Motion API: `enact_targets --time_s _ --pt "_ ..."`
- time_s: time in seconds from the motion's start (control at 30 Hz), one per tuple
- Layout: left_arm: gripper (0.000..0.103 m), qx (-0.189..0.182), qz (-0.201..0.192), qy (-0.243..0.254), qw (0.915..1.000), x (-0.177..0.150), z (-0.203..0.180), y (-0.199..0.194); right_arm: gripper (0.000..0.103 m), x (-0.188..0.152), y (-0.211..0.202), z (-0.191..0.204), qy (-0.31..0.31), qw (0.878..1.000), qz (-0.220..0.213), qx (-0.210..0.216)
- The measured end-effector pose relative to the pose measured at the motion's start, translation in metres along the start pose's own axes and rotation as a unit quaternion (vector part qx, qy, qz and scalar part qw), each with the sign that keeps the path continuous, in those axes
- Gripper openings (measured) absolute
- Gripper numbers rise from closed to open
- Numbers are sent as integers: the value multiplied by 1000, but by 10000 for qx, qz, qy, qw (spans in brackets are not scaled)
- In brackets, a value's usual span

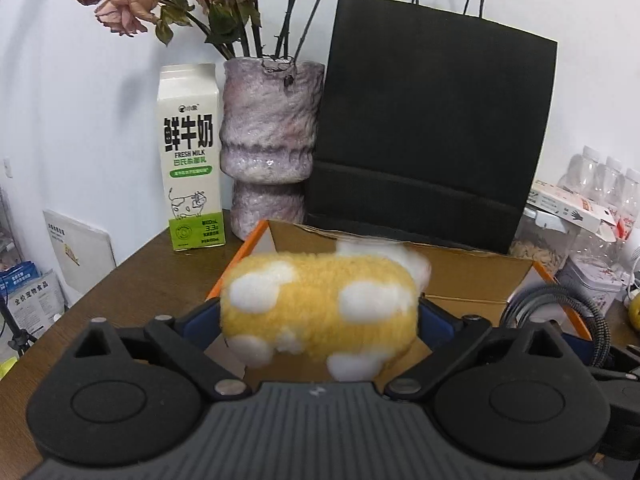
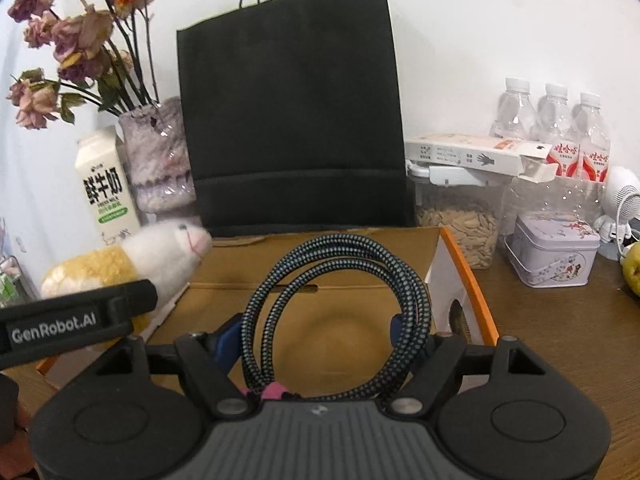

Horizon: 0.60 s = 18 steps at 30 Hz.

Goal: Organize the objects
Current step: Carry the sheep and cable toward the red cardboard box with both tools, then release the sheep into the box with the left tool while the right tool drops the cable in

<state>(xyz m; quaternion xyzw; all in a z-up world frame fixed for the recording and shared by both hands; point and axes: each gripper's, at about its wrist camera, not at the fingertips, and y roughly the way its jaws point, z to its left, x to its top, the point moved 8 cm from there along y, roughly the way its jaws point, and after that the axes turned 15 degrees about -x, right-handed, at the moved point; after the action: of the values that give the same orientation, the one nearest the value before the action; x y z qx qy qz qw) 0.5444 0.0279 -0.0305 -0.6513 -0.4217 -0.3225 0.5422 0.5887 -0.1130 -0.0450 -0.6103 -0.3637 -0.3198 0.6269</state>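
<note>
A yellow plush toy with white spots (image 1: 320, 312) hangs, blurred, over the open cardboard box with orange edges (image 1: 460, 268). My left gripper (image 1: 320, 320) is open, its blue pads flanking the toy's two ends. In the right wrist view the toy's white head (image 2: 168, 252) pokes over the box's left wall (image 2: 172, 308), beside one black left finger (image 2: 100, 312). My right gripper (image 2: 312, 332) is shut on a coiled braided cable (image 2: 340, 280), held upright above the box floor (image 2: 320, 344). That cable also shows at the right of the left wrist view (image 1: 560, 308).
Behind the box stands a black paper bag (image 2: 292, 120). A milk carton (image 1: 192, 160) and a vase of dried roses (image 1: 272, 152) stand to its left. To the right are a seed jar (image 2: 460, 232), a glove box (image 2: 472, 152), water bottles (image 2: 556, 128), a tin (image 2: 552, 252) and a yellow fruit (image 2: 632, 272).
</note>
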Motion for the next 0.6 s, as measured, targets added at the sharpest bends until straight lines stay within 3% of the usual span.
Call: enact_targets --time_s 0.03,0.13,0.6 --pt "103 5 -86 16 10000 1 0 -2 90 -1 2 -1 1 10000 49 -62" --pt "103 -35 -132 9 9999 3 -2 -6 98 0 2 -6 48 9998 44 -194" --pt "103 -131 -143 -83 9998 9 -4 -17 102 7 -14 -10 89 9998 -91 -160"
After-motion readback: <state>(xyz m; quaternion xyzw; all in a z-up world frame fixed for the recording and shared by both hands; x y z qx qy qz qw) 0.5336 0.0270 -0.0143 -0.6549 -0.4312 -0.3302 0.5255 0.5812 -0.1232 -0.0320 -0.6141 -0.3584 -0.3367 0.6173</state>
